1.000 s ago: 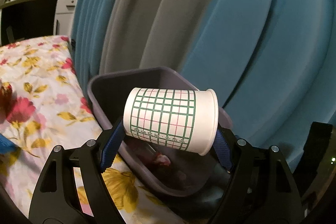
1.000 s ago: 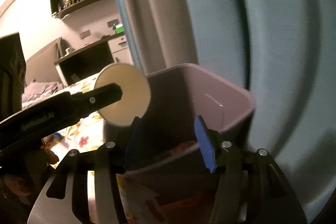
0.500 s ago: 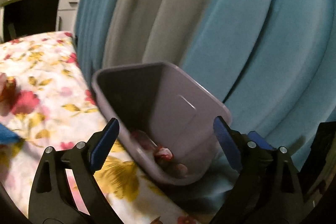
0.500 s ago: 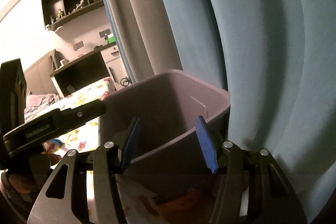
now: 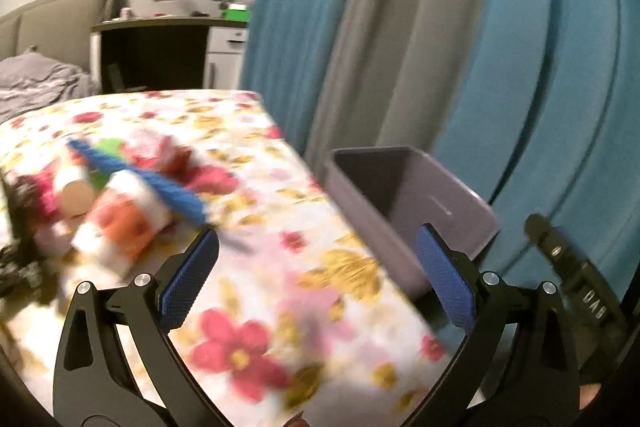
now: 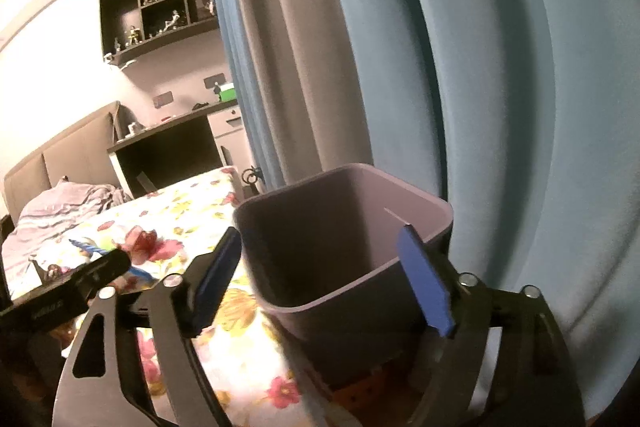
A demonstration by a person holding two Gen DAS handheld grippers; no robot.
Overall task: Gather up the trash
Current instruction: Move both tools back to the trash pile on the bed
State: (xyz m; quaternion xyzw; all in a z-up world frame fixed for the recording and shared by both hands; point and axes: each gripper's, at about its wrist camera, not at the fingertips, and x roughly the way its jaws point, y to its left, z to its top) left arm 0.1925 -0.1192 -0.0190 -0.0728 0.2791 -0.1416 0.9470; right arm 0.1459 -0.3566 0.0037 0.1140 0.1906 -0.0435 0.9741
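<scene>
The purple bin (image 5: 408, 211) stands at the edge of the flowered bed cover (image 5: 280, 267), against the curtain. My left gripper (image 5: 316, 235) hovers over the cover, its jaws opening with nothing between them. To its left lies a blurred heap of trash: a white printed cup (image 5: 120, 223) on its side, a blue striped wrapper (image 5: 160, 183) and a second cup (image 5: 76, 187). In the right wrist view the bin (image 6: 340, 227) sits between the opening jaws of my right gripper (image 6: 320, 233), and the left pad stands off its wall. What lies inside the bin is hidden.
Teal and grey curtains (image 6: 480, 87) hang close behind the bin. A crumpled grey blanket (image 6: 60, 211) lies at the bed's far end. Beyond it are a dark desk (image 5: 160, 55) and wall shelves (image 6: 160, 11). The left gripper's finger (image 6: 100, 267) reaches in from the left.
The checked paper cup left the left gripper over the bin. That gripper opened wide and swung left toward the trash heap. The right gripper's jaws widened around the bin and rose slightly.
</scene>
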